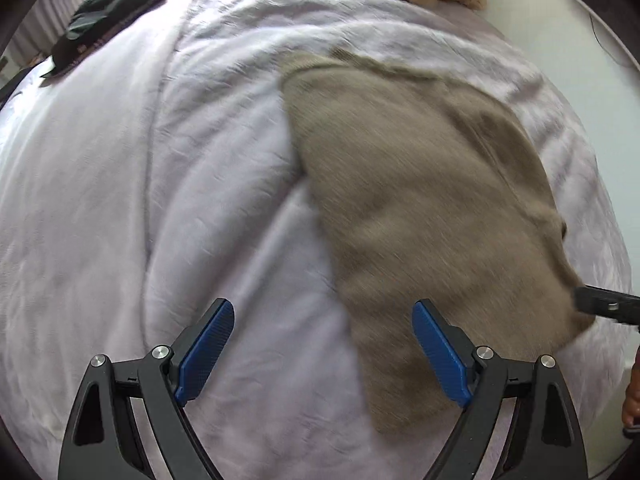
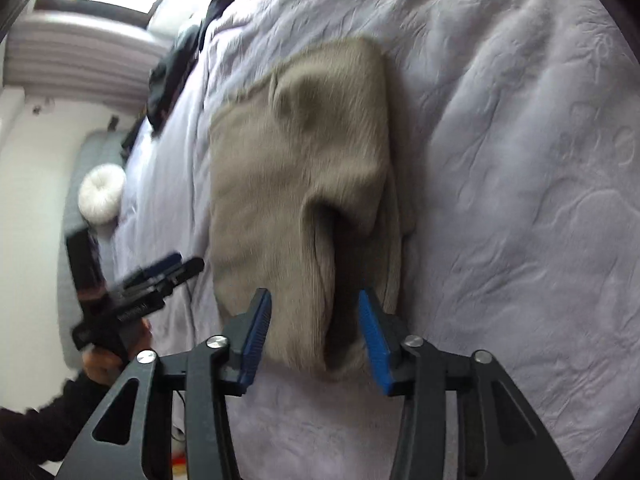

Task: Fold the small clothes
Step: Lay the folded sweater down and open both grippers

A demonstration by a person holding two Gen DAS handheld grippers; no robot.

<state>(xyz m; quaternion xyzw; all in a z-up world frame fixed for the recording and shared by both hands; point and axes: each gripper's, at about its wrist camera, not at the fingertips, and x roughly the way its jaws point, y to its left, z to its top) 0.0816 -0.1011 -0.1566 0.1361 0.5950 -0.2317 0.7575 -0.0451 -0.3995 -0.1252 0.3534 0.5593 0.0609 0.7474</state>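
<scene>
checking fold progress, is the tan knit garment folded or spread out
Partly folded: the tan knit garment has one layer doubled over, a raised fold near its right edge.

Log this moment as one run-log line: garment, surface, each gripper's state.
garment: taupe knit garment partly folded, loose flap raised | surface: lilac bedspread | left gripper: open, empty | right gripper: open, straddling near edge

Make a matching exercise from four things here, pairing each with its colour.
Things:
1. garment
2. bedspread
3. cushion
4. pads

Colours:
A. blue
B. white
C. taupe
D. pale lilac

Pairs: 1-C, 2-D, 3-B, 4-A
</scene>
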